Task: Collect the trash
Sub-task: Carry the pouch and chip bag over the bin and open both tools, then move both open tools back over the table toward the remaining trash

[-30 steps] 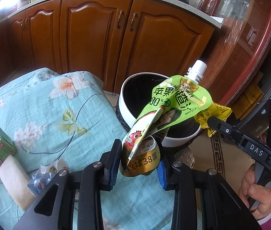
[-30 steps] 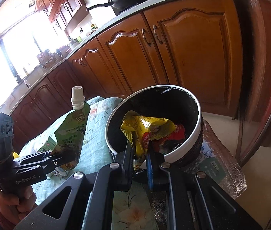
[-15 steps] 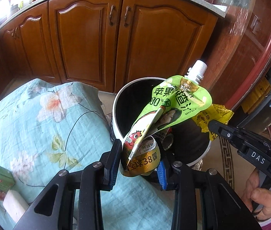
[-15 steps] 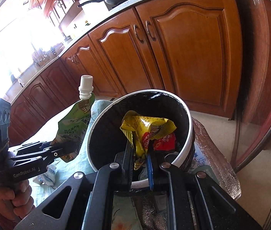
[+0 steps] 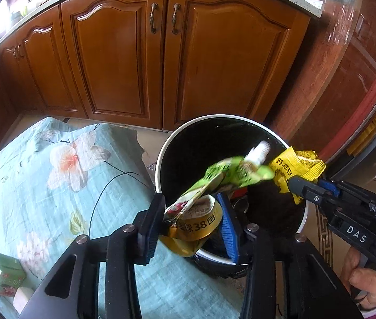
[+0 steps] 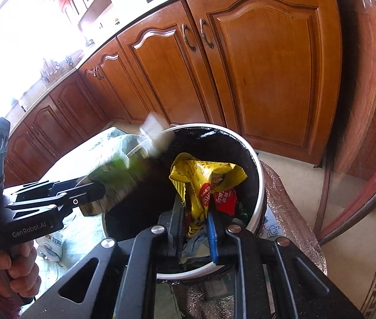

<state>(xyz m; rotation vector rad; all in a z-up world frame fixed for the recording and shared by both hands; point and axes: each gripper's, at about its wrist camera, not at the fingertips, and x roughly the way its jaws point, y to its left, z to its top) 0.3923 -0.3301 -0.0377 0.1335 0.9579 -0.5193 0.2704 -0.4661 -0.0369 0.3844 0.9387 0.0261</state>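
Note:
A green drink pouch [image 5: 227,175] with a white cap tips forward, blurred, over the white-rimmed black trash bin [image 5: 182,138]. Its gold bottom end sits between the fingers of my left gripper [image 5: 193,218], whose jaws stand apart around it. In the right wrist view the pouch [image 6: 124,170] leans toward the bin [image 6: 259,186] from my left gripper [image 6: 81,199]. My right gripper [image 6: 195,220] is shut on a yellow snack wrapper [image 6: 203,178] and holds it over the bin's mouth. The wrapper also shows in the left wrist view [image 5: 294,164].
A table with a teal floral cloth [image 5: 55,180] lies left of the bin. A small green carton [image 5: 7,276] and a white block [image 5: 23,295] lie on it. Wooden cabinet doors [image 5: 161,66] stand behind. Red packaging [image 6: 225,199] lies inside the bin.
My left gripper moved over the bin and its jaws spread; the green pouch tipped forward and down toward the bin. The right gripper kept hold of the yellow wrapper above the bin.

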